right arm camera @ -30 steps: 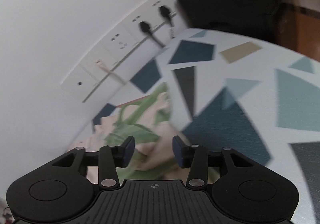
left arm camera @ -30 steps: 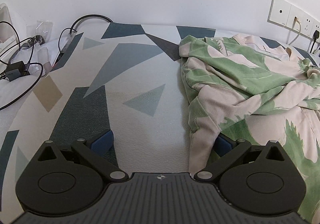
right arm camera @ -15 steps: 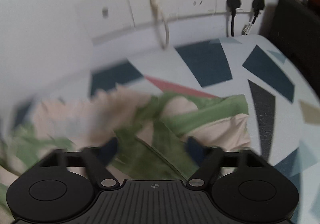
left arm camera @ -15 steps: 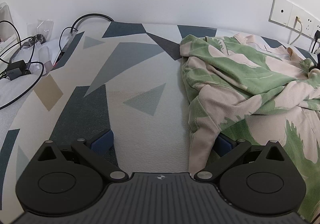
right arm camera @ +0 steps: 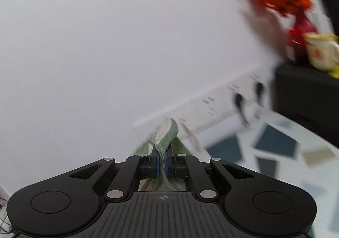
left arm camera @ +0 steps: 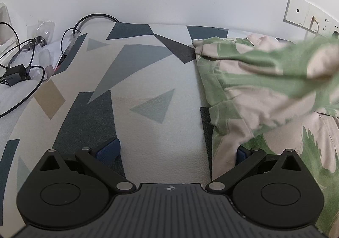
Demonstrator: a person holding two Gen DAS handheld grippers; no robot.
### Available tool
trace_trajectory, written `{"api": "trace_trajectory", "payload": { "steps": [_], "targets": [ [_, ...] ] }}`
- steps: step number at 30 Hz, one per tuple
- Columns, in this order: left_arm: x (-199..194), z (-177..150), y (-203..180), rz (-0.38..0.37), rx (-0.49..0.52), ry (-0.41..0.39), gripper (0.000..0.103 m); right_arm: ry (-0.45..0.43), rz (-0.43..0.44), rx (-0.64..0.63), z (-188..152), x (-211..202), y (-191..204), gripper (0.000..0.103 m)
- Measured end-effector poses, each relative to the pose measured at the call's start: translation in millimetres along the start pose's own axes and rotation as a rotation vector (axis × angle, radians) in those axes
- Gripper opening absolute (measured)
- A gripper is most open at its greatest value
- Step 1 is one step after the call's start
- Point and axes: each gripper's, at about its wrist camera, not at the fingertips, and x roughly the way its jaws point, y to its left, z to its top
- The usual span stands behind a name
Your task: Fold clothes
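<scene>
Lying on the worktop (left arm camera: 148, 81) patterned with grey, blue and tan shapes, a crumpled green-and-pink leaf-print garment (left arm camera: 264, 89) is seen at its right side.
The left tool (left arm camera: 175, 149) is spread wide, gripping nothing; the right tool (right arm camera: 163, 163), jaws just closed, is clamped on a garment fold.

The green-and-cream leaf-print garment (left arm camera: 254, 89) lies crumpled on the patterned surface (its far part blurred, raised), one edge pinched up off it.
</scene>
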Motion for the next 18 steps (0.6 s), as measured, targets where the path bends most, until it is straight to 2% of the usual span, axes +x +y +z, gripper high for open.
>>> {"api": "trace_trajectory", "payload": {
  "steps": [2, 4, 7, 10, 14, 15, 18],
  "targets": [
    [0.2, 0.3, 0.2, -0.003, 0.004, 0.000, 0.103, 0.115, -0.101, 0.011, -24.5, -9.3, -31.5, 0.026],
    [0.4, 0.7, 0.3, -0.006, 0.009, 0.000, 0.103, 0.193, -0.200, 0.084, -45.9, -19.6, -61.8, 0.027],
    [0.7, 1.5, 0.1, -0.006, 0.008, 0.002, 0.103, 0.239, -0.292, 0.255, -69.3, -42.1, -101.5, 0.027],
    [1.1, 1.7, -0.3, -0.002, 0.004, 0.001, 0.103, 0.216, -0.270, 0.325, -68.8, -46.8, -108.6, 0.028],
    [1.7, 1.9, -0.8, 0.002, -0.001, 0.001, 0.103, 0.215, -0.168, 0.355, -57.7, -27.6, -98.8, 0.039],
    [1.8, 2.0, -0.9, 0.003, -0.002, 0.001, 0.103, 0.222, -0.147, 0.369, -56.3, -20.3, -98.5, 0.045],
    [2.0, 2.6, -1.2, 0.007, -0.006, 0.005, 0.103, 0.220, -0.158, 0.438, -53.2, 7.6, -107.3, 0.049]
  ]
}}
